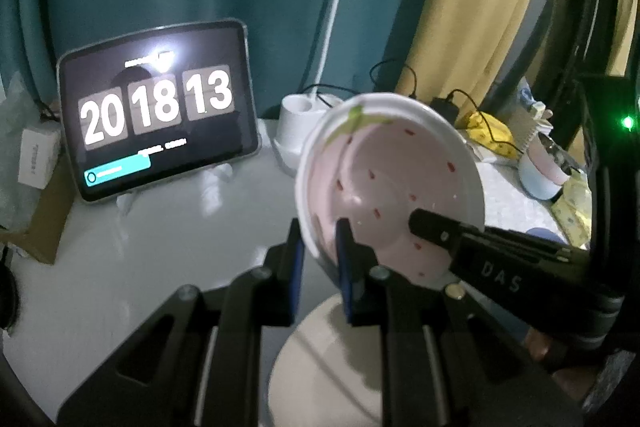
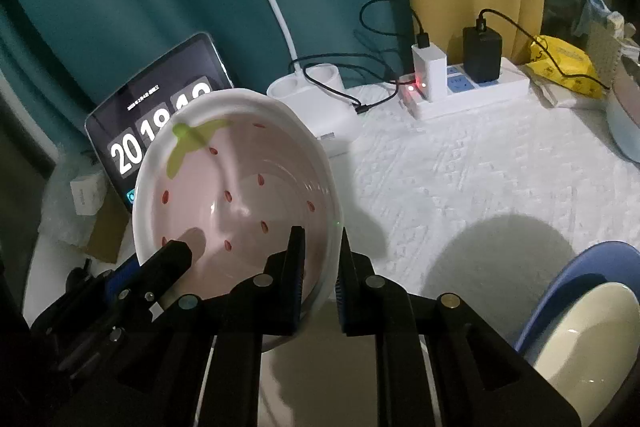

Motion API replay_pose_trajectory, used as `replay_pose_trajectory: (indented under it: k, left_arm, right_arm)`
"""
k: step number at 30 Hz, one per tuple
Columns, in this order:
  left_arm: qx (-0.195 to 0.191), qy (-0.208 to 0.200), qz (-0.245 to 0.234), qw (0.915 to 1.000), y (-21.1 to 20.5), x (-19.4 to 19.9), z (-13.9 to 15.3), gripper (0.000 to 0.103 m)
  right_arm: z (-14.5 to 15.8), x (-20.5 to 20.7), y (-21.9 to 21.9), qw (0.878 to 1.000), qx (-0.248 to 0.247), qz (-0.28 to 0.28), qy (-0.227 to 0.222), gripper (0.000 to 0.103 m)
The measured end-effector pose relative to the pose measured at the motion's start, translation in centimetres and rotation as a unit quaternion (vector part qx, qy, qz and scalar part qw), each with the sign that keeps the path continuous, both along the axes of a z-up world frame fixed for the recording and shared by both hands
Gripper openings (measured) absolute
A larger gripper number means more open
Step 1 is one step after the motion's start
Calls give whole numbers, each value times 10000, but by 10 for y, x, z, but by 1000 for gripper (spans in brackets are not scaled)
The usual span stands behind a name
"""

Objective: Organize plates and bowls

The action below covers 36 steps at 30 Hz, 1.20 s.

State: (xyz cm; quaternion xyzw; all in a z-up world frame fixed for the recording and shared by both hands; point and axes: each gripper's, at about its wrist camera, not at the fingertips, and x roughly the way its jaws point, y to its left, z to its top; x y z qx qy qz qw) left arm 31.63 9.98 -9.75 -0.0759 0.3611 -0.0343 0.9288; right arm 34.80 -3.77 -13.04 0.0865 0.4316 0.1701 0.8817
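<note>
While both the left hand-held gripper (image 1: 320, 255) and the right hand-held gripper (image 2: 320, 267) pinch opposite rims of the strawberry bowl (image 2: 236, 187), held tilted above the bench (image 2: 460, 179), the sorting looks unfinished, as the cream bowl (image 2: 588, 339) waits on the blue plate (image 2: 560, 279).

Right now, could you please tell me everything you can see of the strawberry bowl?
The strawberry bowl looks like glazed ceramic: white rim and outside, pale pink inside with small red seed marks and a green leaf near the top edge. It is empty, tilted and held off the table. The left gripper pinches the rim on one side and the right gripper pinches the opposite side, each with one finger inside and one outside. Nothing else touches it.
</note>
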Motion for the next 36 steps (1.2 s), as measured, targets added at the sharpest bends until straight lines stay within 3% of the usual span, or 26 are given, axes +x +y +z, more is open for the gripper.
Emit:
replay_pose_trajectory:
  k: [21, 36]
  left_arm:
    - [53, -141, -251, 9996, -53, -30, 22, 16]
    - [110, -139, -465, 9988, -98, -40, 25, 16]
  right_arm:
    - [27, -39, -51, 9992, 59, -126, -368, 15]
    - [29, -56, -99, 9987, 110, -273, -424, 15]
